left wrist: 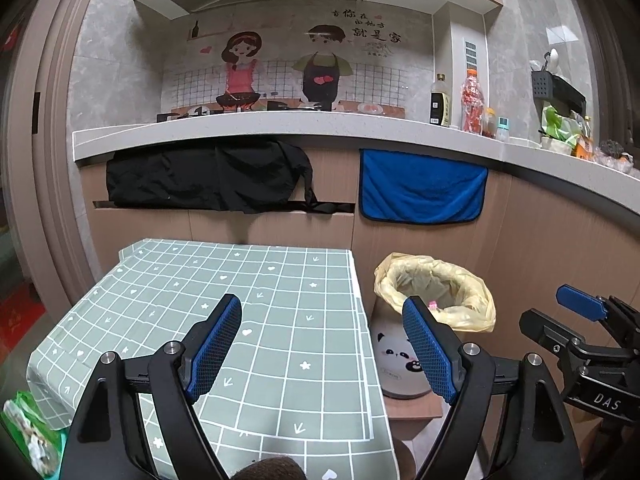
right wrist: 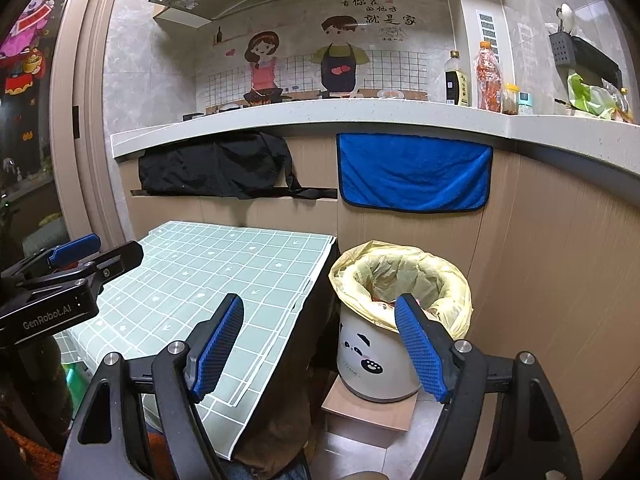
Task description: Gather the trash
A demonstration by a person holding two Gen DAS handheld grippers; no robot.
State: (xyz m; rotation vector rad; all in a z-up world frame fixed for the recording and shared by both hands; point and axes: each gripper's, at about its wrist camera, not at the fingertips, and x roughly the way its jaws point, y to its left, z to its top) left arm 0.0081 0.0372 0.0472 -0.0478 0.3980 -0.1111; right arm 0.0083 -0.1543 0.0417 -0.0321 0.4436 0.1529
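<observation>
Table (left wrist: pixel 280 320): green grid cloth, right edge just beside lined panda bin (right wrist: pixel 376 364) | left gripper (left wrist: pixel 322 344): released | right gripper (right wrist: pixel 320 344): released | far: counter (left wrist: pixel 280 128), blue towel (left wrist: pixel 420 188)

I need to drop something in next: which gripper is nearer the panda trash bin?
Right. The right gripper is beside the table edge, facing the panda trash bin; the left gripper hangs over the green tablecloth, farther away.

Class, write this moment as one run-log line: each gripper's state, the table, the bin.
left gripper: open, empty | right gripper: open, empty | checked tablecloth: no trash visible | panda trash bin: yellow liner, trash inside
</observation>
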